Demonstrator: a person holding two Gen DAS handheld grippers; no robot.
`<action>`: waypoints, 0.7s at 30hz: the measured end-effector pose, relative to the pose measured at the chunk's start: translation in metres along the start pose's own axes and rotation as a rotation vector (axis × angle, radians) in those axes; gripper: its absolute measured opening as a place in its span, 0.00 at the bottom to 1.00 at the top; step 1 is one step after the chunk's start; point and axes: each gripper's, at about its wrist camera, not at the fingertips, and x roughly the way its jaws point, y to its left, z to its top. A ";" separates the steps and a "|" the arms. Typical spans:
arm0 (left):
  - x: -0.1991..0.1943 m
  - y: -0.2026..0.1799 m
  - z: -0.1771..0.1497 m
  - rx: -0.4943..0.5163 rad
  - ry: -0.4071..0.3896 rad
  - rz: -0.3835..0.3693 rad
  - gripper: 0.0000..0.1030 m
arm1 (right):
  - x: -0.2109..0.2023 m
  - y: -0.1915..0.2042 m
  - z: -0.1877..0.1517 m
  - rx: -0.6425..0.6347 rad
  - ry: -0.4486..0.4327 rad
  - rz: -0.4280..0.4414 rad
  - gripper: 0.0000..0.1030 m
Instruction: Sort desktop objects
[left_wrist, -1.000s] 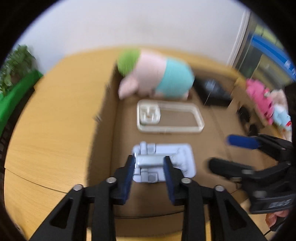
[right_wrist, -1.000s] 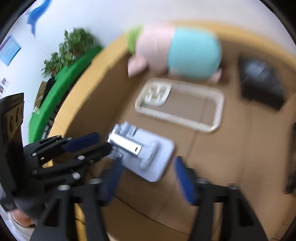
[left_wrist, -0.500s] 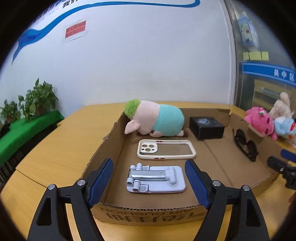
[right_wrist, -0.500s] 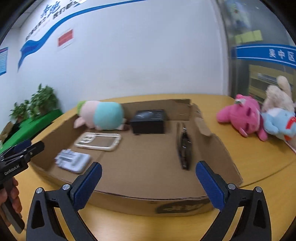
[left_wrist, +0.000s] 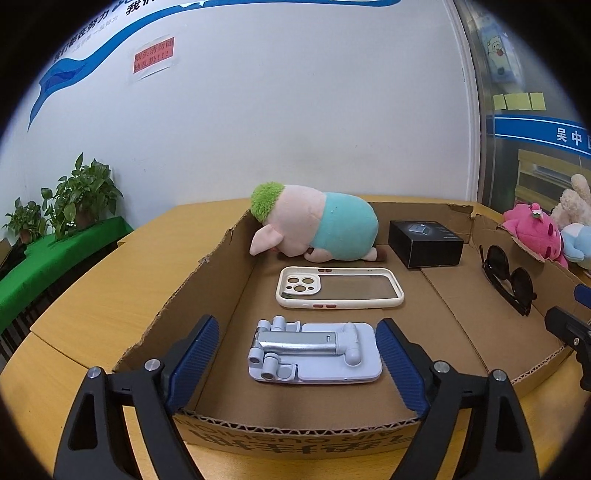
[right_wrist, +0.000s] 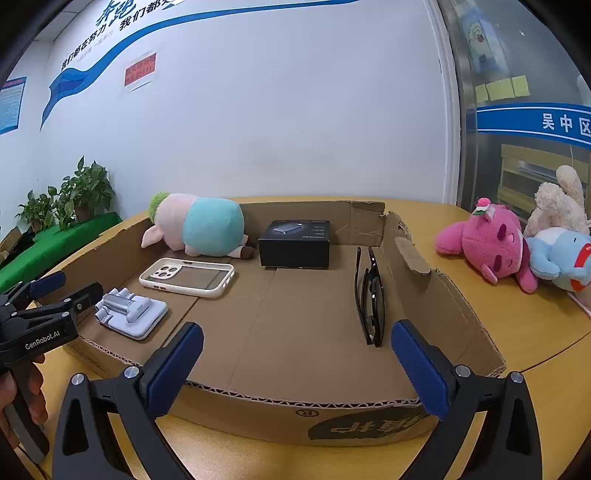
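Note:
A shallow cardboard box (left_wrist: 295, 424) (right_wrist: 295, 413) lies on the wooden table. In it are a grey folding phone stand (left_wrist: 314, 350) (right_wrist: 131, 312), a white phone case (left_wrist: 340, 288) (right_wrist: 186, 277), a pink pig plush in teal (left_wrist: 317, 225) (right_wrist: 199, 227), a black carton (left_wrist: 424, 243) (right_wrist: 295, 242) and black sunglasses (left_wrist: 509, 284) (right_wrist: 371, 295). My left gripper (left_wrist: 297, 365) is open and empty, just outside the box's near wall in front of the stand. My right gripper (right_wrist: 295, 365) is open and empty at the near wall, right of the left gripper (right_wrist: 48, 291).
A pink plush (right_wrist: 487, 245), a blue plush (right_wrist: 561, 258) and a beige plush (right_wrist: 557, 201) lie on the table right of the box. Potted plants (left_wrist: 77, 195) on a green-covered surface stand at the far left. A white wall is behind.
My left gripper has let go of the phone stand, opened wide and pulled back out of the box. My right gripper has also drawn back out of the box.

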 end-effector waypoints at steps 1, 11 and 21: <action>0.001 0.000 0.000 0.001 0.001 -0.002 0.86 | 0.001 -0.001 0.000 -0.001 0.000 0.000 1.00; 0.001 0.000 0.001 0.001 0.001 -0.002 0.86 | 0.001 -0.001 -0.001 -0.001 0.001 0.001 1.00; 0.001 0.000 0.001 0.001 0.001 -0.002 0.86 | 0.001 -0.001 -0.001 -0.002 0.001 0.001 1.00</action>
